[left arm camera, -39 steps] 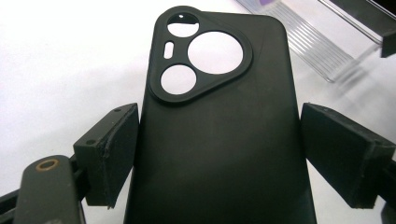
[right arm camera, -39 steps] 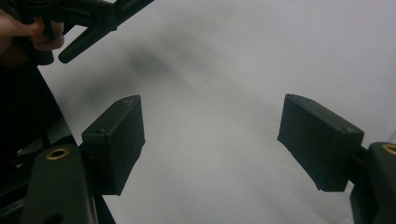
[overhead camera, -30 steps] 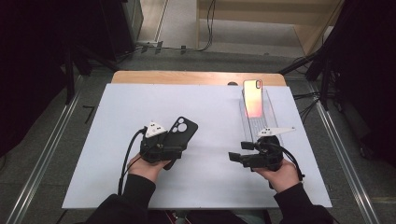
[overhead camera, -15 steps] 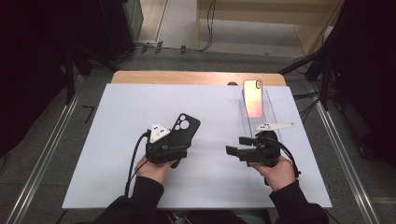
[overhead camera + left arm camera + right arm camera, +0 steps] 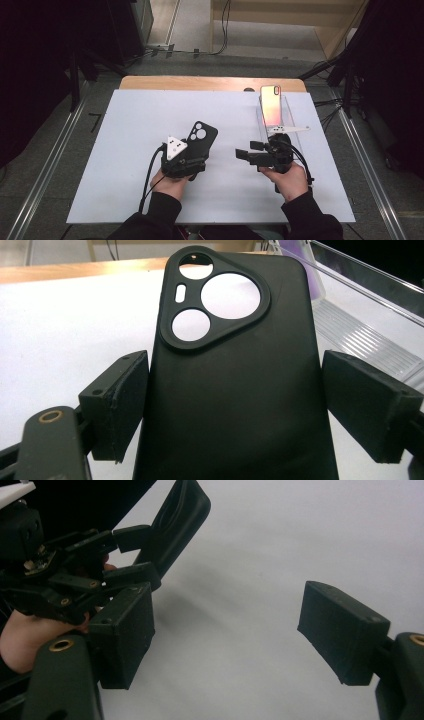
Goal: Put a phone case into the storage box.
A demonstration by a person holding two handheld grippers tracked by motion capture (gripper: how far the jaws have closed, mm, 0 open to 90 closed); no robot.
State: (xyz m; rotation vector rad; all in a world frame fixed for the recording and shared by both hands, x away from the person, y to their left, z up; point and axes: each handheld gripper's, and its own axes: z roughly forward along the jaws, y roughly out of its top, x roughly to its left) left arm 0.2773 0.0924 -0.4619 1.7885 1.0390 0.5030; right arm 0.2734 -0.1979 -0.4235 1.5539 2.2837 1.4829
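Left hand-held gripper (image 5: 192,150) clamps the black phone case (image 5: 235,375) across its width, lifting it off the white bench (image 5: 125,150) at a tilt, seemingly so its open side can be presented. Right hand-held gripper (image 5: 245,154) stands wide and empty, aimed at the case, likely waiting to help. Farther back, a phone (image 5: 270,104) leans in a clear stand (image 5: 292,117), probably meant for the case.

Bare white table (image 5: 125,150) lies open leftward; the clear stand (image 5: 287,117) blocks the right.
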